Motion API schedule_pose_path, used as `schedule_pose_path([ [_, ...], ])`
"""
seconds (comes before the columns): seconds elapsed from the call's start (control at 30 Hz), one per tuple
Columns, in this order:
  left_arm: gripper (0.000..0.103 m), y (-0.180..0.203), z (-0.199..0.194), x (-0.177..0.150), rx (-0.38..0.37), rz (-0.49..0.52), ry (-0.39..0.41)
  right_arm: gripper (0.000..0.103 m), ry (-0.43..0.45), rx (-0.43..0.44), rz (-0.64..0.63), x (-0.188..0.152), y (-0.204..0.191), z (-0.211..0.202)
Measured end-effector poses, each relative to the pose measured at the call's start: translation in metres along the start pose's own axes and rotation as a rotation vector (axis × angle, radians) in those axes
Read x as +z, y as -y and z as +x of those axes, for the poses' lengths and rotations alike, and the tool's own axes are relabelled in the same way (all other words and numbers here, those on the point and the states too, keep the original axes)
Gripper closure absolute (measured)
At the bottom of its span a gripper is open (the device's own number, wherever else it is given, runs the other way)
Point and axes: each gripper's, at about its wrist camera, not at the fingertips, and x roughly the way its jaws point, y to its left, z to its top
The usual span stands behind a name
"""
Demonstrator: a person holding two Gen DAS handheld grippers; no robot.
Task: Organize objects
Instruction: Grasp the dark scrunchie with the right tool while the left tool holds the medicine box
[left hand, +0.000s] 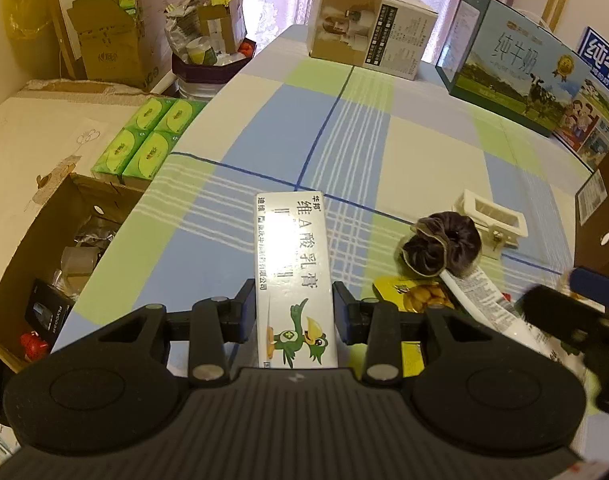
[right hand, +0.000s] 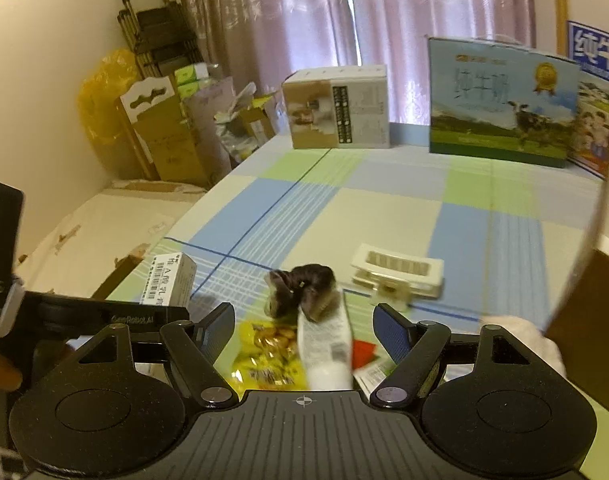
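Note:
My left gripper [left hand: 294,309] is shut on a long white ointment box [left hand: 291,256] with a green cartoon bird, gripped by its sides near the table's left edge. The same box [right hand: 172,280] shows at the left of the right wrist view. My right gripper [right hand: 304,330] is open above a small heap. In the heap are a white tube [right hand: 324,346], a yellow snack packet [right hand: 266,350], a dark scrunchie [right hand: 304,286] and a red and green packet [right hand: 368,358]. A white hair clip [right hand: 396,272] lies just beyond it. Nothing is between the right fingers.
The checked tablecloth [left hand: 356,128] carries a brown and white carton [left hand: 368,36] at the back and blue milk cartons [left hand: 516,68] at the back right. A brown box [left hand: 600,220] stands at the right edge. Left of the table are green tissue packs [left hand: 148,140] and an open cardboard box [left hand: 52,256].

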Motion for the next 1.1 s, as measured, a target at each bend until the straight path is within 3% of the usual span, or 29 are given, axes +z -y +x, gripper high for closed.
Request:
schedule_pose_path([
  [0.53,0.069,-0.014,0.012,0.009,0.007,-0.030,-0.003,0.030,-0.080,-0.080,-0.031,0.006,-0.009,0.084],
  [0.63,0.069,-0.013,0.013,0.009,0.008,-0.024,-0.005,0.045,-0.094,-0.105,-0.050,0.006,-0.010,0.092],
  [0.77,0.069,-0.012,0.014,0.007,0.009,-0.015,-0.005,0.082,-0.110,-0.096,-0.071,0.005,-0.008,0.093],
  [0.87,0.069,-0.011,0.013,0.006,0.012,-0.006,-0.001,0.088,-0.074,-0.072,-0.095,0.003,-0.008,0.080],
  [1.1,0.069,-0.006,0.004,0.004,0.008,0.026,0.021,0.089,-0.009,-0.025,-0.032,-0.007,-0.004,0.032],
])
